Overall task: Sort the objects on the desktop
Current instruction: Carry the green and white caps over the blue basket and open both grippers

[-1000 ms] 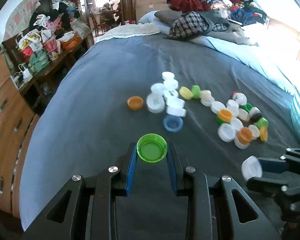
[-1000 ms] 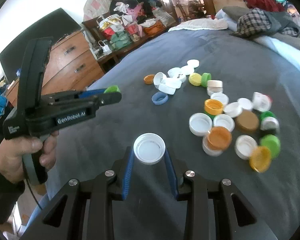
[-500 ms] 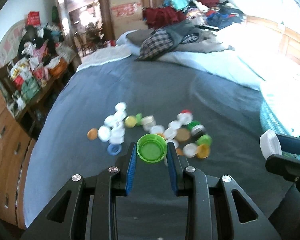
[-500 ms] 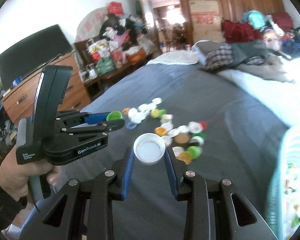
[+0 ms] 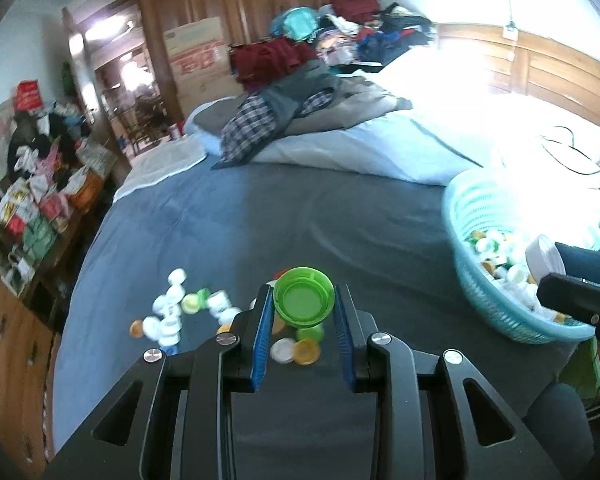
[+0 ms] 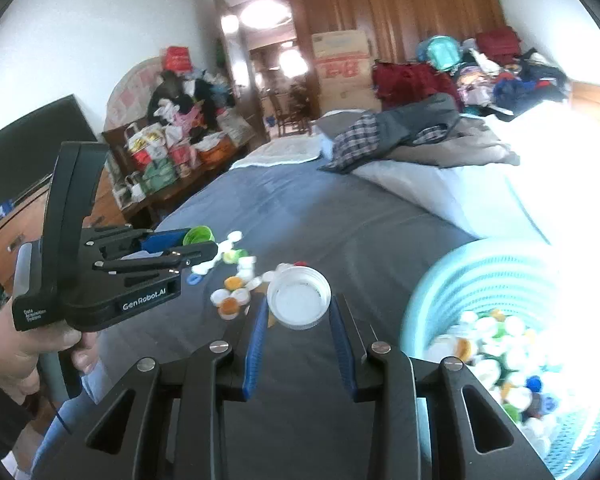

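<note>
My left gripper (image 5: 303, 305) is shut on a green bottle cap (image 5: 304, 297) and holds it in the air above the grey bed sheet (image 5: 236, 232). My right gripper (image 6: 299, 305) is shut on a white bottle cap (image 6: 299, 298), held up just left of a turquoise basket (image 6: 460, 280) that holds several caps. The basket also shows in the left wrist view (image 5: 484, 280) at the right. Several loose caps (image 5: 172, 312) of mixed colours lie on the sheet below both grippers. The left gripper also shows in the right wrist view (image 6: 208, 242) at the left.
A pile of clothes and a plaid shirt (image 5: 256, 124) lie at the far end of the bed. A wooden dresser (image 5: 4, 352) and a cluttered side table (image 5: 48, 208) stand to the left. A black screen (image 6: 24, 152) stands on the dresser.
Both grippers have lifted up and away from the cap pile and swung right, each still holding its cap. The turquoise basket has come into view at the right.
</note>
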Tool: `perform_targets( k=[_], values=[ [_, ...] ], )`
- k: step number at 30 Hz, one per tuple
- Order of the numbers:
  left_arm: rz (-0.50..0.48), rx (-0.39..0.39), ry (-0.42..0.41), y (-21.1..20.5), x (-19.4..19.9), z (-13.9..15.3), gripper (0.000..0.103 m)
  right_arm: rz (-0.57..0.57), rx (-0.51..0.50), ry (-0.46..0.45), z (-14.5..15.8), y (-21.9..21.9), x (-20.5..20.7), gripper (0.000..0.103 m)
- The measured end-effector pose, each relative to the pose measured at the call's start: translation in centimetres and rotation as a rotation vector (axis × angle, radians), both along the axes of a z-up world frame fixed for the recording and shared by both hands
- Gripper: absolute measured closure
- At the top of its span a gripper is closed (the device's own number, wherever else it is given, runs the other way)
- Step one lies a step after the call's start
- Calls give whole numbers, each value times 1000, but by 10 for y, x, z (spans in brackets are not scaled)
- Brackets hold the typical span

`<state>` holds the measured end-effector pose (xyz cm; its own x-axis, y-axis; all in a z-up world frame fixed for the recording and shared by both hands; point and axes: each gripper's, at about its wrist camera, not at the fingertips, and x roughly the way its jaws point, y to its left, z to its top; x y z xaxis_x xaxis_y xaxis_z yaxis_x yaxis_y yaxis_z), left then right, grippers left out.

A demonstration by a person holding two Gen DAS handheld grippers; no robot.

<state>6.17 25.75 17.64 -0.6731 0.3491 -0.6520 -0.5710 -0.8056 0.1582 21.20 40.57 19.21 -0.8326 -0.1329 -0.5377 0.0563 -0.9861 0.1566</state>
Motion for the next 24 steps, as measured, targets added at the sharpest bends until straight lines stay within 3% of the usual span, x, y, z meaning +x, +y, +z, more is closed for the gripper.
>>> perform_targets(
  k=[15, 24],
  values=[
    [-161, -8, -6, 114, 29, 12, 78, -164, 4, 20, 22, 105, 44, 68],
    [-273, 60, -133, 163, 32, 4, 78, -266, -18, -12, 18, 160, 63, 68]
  ],
)
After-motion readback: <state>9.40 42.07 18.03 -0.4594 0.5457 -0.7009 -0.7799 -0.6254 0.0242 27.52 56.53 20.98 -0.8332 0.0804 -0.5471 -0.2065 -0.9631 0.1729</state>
